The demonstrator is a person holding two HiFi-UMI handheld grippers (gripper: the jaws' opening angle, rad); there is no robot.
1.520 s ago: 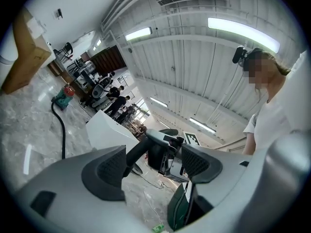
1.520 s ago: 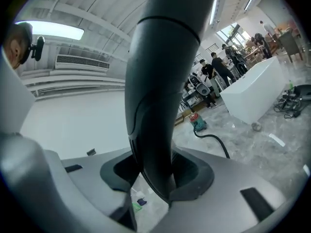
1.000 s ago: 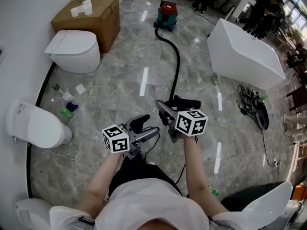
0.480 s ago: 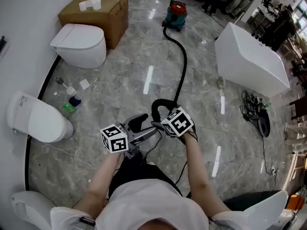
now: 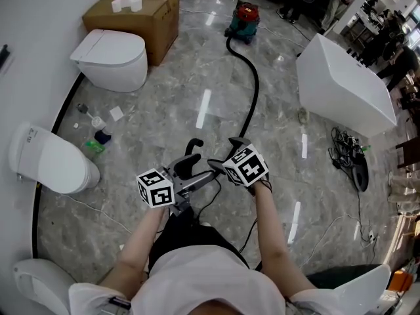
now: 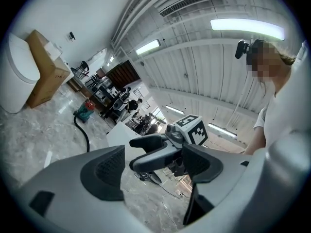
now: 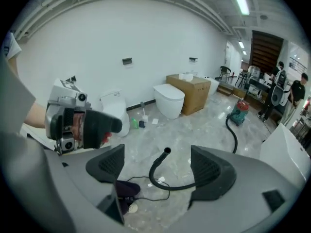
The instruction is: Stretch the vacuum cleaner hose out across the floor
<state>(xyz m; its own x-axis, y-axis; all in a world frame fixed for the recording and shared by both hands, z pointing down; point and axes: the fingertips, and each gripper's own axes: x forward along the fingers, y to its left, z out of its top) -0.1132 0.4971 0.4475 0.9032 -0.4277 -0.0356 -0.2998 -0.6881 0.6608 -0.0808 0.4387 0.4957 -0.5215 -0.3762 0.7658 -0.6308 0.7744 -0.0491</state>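
Head view: high, steeply down on grey marble floor [image 5: 184, 97]; left tongs [image 5: 197, 171] and right tongs [image 5: 227, 155] close below. Left gripper view: level across room, right tongs just ahead. Right gripper view: tilted floorward. All share red-and-teal vacuum cleaner [image 5: 244, 20], far off

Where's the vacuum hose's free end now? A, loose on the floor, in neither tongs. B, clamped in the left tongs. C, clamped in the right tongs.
A: the right tongs have just been opening, nothing between them; the hose lies loose on the floor, left tongs empty.
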